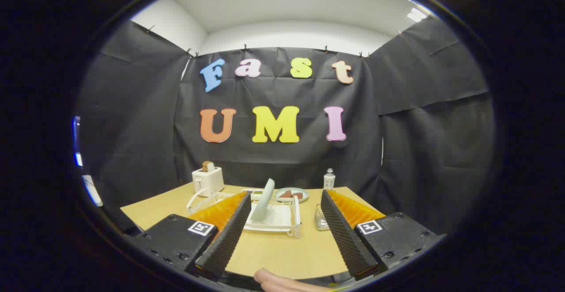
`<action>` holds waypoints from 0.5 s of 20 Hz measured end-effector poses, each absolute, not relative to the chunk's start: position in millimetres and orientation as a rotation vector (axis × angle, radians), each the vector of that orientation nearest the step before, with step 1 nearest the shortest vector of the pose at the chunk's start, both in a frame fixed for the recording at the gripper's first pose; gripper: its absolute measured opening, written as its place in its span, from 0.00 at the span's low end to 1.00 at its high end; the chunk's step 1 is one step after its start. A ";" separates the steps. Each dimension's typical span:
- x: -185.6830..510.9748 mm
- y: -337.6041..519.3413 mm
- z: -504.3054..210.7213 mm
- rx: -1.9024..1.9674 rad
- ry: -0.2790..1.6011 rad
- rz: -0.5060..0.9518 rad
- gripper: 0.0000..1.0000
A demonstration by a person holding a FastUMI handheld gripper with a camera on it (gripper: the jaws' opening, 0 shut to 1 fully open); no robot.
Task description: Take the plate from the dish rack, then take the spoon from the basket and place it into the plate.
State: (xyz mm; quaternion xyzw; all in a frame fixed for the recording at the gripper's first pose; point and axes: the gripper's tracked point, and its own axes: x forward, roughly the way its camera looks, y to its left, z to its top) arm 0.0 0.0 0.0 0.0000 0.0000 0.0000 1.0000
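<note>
A pale green plate [266, 199] stands on edge in the white dish rack [292, 221] on the wooden table [282, 252], just ahead of my fingers and between their tips. My gripper [284, 197] is open, nothing between its fingers, hovering above the table short of the rack. A small clear basket [321, 221] sits right of the rack, partly hidden by my right finger; I cannot make out the spoon in it.
A white toaster [208, 179] with bread in it stands at the back left. Behind the rack lies a second plate [292, 193] with something brown on it, and a small bottle [329, 179] stands beside it. A person's finger [278, 279] shows below my fingers.
</note>
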 end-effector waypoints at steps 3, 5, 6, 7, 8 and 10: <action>3.1 -0.3 -4.3 0.006 0.003 0.001 1.00; 5.9 -3.4 -7.8 0.013 0.011 0.000 1.00; 7.6 -4.2 -8.5 0.016 0.015 -0.001 1.00; 9.6 -4.7 -9.4 0.016 0.017 0.000 1.00; 9.9 -4.7 -9.3 0.014 0.018 0.005 1.00; 11.3 -5.3 -10.1 0.017 0.015 0.011 1.00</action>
